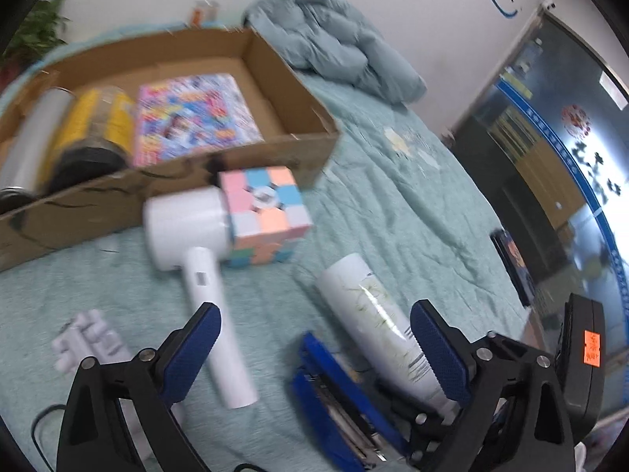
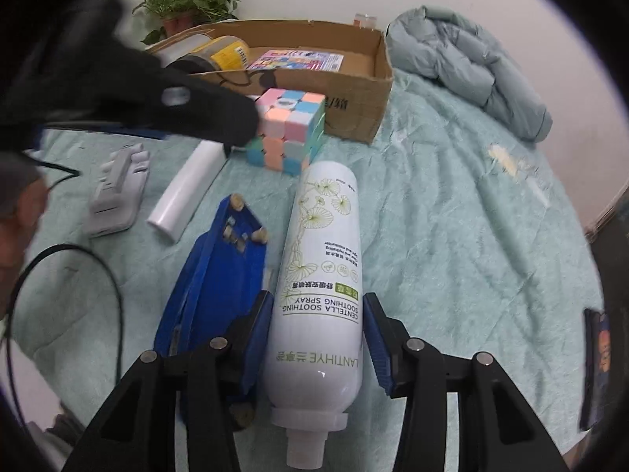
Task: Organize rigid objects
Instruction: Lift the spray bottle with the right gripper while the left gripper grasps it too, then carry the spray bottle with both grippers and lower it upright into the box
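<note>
A white spray bottle (image 2: 314, 299) lies on the teal bed cover, also in the left wrist view (image 1: 377, 314). My right gripper (image 2: 319, 334) has its jaws around the bottle's lower body, close to its sides. A blue stapler (image 2: 212, 283) lies left of the bottle. A pastel cube (image 1: 263, 212) and a white hair dryer (image 1: 196, 244) lie in front of the cardboard box (image 1: 310, 110). My left gripper (image 1: 314, 338) is open and empty above the dryer handle and stapler (image 1: 338, 401).
The box holds a colourful booklet (image 1: 192, 118), a yellow jar (image 1: 90, 133) and a white cylinder (image 1: 35, 137). A grey clip-like object (image 2: 114, 192) and a black cable (image 2: 78, 251) lie at the left. A rumpled quilt (image 2: 471, 63) is at the back right.
</note>
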The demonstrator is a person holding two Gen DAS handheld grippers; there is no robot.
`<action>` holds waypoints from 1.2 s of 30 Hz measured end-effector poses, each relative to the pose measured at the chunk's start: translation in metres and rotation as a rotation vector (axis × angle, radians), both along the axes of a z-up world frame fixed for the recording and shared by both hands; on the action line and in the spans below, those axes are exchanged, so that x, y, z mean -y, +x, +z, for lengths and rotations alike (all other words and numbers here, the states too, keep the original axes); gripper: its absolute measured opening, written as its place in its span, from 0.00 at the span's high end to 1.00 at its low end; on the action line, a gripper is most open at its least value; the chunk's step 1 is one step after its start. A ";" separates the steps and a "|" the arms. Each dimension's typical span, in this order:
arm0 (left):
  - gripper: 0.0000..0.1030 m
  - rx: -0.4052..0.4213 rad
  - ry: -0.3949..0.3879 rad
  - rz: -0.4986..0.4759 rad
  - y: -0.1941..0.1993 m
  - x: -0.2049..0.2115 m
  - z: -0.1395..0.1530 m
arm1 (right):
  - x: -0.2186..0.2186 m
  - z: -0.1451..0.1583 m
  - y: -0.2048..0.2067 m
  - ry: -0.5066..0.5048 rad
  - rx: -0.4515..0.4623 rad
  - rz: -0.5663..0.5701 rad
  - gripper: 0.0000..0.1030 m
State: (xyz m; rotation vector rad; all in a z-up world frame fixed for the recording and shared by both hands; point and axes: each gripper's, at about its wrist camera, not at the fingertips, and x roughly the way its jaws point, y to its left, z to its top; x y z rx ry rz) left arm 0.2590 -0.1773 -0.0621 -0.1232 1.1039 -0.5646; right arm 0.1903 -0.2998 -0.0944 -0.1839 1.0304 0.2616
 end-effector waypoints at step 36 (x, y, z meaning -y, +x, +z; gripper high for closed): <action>0.50 -0.086 -0.134 -0.137 0.052 0.030 0.029 | 0.000 0.048 0.020 0.217 0.043 -0.059 0.57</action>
